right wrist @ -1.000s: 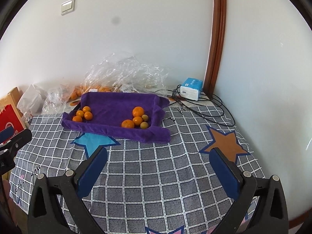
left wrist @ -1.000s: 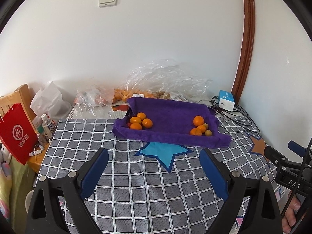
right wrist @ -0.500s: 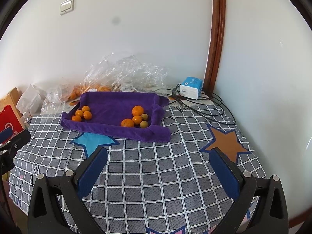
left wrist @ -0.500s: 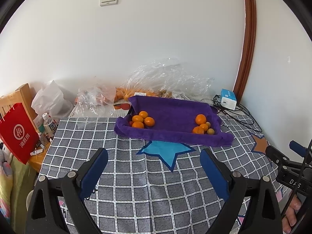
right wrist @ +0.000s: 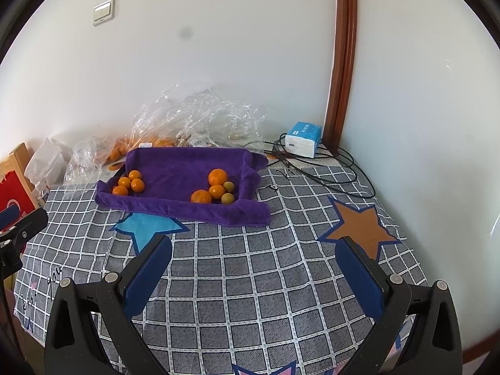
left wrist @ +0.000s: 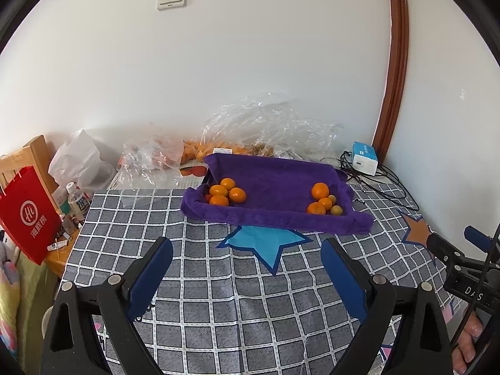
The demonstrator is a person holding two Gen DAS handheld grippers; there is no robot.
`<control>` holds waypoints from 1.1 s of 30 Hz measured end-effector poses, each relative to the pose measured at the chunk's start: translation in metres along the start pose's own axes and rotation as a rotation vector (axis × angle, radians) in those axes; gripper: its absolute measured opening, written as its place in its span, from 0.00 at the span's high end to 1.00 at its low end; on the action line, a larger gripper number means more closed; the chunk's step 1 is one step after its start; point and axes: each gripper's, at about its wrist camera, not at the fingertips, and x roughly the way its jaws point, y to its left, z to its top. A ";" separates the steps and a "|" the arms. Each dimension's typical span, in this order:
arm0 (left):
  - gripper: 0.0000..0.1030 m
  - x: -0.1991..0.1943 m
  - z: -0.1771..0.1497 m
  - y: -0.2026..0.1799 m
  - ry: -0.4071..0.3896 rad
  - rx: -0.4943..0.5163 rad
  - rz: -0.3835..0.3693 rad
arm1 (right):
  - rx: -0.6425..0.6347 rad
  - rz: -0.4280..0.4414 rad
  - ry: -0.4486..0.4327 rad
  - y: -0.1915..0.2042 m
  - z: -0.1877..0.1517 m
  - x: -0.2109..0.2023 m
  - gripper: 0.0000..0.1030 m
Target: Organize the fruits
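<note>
Both grippers, left (left wrist: 247, 268) and right (right wrist: 254, 270), wide open and empty, well short of the purple tray (left wrist: 281, 215); round oranges (left wrist: 226, 192) may roll off the pads when pinched.

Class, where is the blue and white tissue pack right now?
In the right wrist view the tissue pack sits at the table's far right corner, against the brown door frame, on black cables, right of the purple cloth tray.

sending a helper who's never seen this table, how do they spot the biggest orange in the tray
Find the purple towel-lined tray at the back of the checked tablecloth. In its right-hand fruit cluster, the biggest orange sits farthest back, nearest the wall, larger than the fruits in front.
</note>
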 end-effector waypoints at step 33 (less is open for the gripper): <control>0.07 0.002 -0.005 0.006 0.003 -0.018 0.005 | 0.009 0.010 0.007 0.003 -0.002 0.007 0.00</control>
